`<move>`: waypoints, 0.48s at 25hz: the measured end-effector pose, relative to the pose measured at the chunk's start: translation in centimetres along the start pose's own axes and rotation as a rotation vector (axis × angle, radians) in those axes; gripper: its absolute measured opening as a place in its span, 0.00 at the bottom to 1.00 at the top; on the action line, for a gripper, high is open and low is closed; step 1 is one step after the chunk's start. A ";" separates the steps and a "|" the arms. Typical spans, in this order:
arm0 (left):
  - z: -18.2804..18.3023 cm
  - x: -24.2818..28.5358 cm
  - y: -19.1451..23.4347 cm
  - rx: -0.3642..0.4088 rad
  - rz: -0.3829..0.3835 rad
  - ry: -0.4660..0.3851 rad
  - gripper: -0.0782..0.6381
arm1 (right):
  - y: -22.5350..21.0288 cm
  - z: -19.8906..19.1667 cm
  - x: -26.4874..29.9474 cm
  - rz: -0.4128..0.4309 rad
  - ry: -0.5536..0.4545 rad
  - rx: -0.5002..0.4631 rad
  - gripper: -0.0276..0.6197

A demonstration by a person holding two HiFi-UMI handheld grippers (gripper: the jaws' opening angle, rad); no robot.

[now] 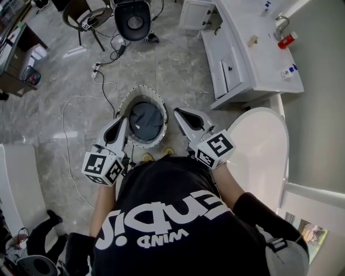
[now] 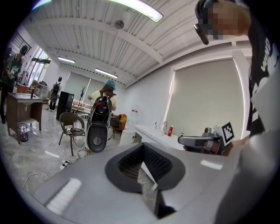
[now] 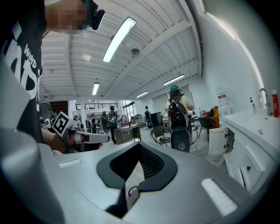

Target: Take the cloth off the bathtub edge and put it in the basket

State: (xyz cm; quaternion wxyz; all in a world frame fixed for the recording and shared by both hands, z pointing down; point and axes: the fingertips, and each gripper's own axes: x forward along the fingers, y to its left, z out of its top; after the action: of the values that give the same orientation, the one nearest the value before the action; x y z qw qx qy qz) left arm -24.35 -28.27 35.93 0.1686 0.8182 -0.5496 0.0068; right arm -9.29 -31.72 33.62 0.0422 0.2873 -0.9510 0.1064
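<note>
A dark cloth [image 1: 145, 121] lies inside the round white-rimmed basket [image 1: 141, 89] on the floor in front of me. My left gripper [image 1: 123, 123] hangs over the basket's left rim, jaws shut and empty. My right gripper [image 1: 179, 112] sits just off the right rim, also shut with nothing in it. The white bathtub [image 1: 264, 156] curves along my right side. In the left gripper view the left gripper [image 2: 144, 164] points out into the room, with the right gripper [image 2: 205, 140] beside it. In the right gripper view the right gripper [image 3: 138, 164] shows closed jaws, and the left gripper [image 3: 78, 138] is at its left.
A white vanity counter [image 1: 253, 54] with a tap and a red bottle [image 1: 287, 40] stands at the far right. A chair [image 1: 81, 16] and a black round-headed machine [image 1: 132, 19] stand at the back. A white cable [image 1: 70, 135] trails over the marble floor on the left.
</note>
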 end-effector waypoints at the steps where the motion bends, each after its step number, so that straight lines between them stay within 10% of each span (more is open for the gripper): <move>1: -0.1 -0.1 0.1 -0.003 0.004 0.001 0.10 | 0.1 0.0 0.1 0.000 0.002 0.000 0.06; 12: -0.5 0.1 0.2 0.009 0.014 0.012 0.10 | -0.2 -0.2 0.3 0.004 0.002 -0.009 0.06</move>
State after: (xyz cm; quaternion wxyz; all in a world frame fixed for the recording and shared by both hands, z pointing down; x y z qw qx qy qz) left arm -24.43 -28.26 36.48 0.1680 0.8151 -0.5543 0.0153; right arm -9.41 -31.96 33.90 0.0440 0.2851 -0.9520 0.1025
